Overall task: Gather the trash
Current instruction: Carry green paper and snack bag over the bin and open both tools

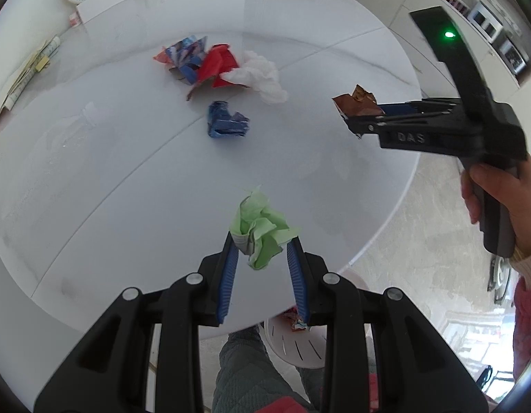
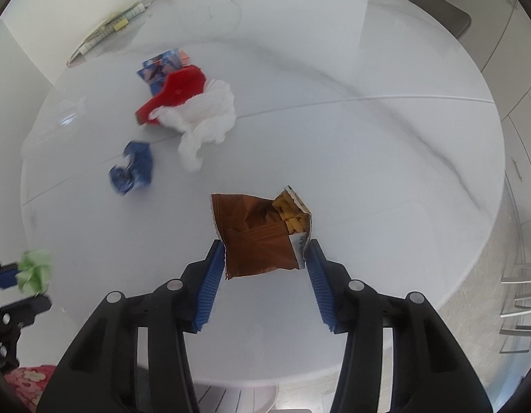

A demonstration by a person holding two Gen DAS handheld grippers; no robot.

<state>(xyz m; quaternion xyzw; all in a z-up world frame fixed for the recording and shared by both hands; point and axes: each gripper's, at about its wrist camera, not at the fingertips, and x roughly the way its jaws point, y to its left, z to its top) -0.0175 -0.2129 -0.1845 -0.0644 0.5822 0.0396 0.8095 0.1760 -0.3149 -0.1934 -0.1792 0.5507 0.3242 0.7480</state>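
Your left gripper [image 1: 263, 241] pinches a crumpled green paper [image 1: 262, 229] between its blue pads, held above the near edge of the white surface [image 1: 127, 179]. Your right gripper [image 2: 265, 251] clamps a brown snack wrapper [image 2: 262, 237], its torn corner showing yellow inside. Ahead of both lies a crushed blue wrapper [image 1: 227, 120]; farther out, a white tissue [image 1: 262, 74] touches a red wrapper [image 1: 219, 63] and a blue printed pack [image 1: 186, 51]. Below your left gripper, under the surface edge, sits a white bin [image 1: 293, 340].
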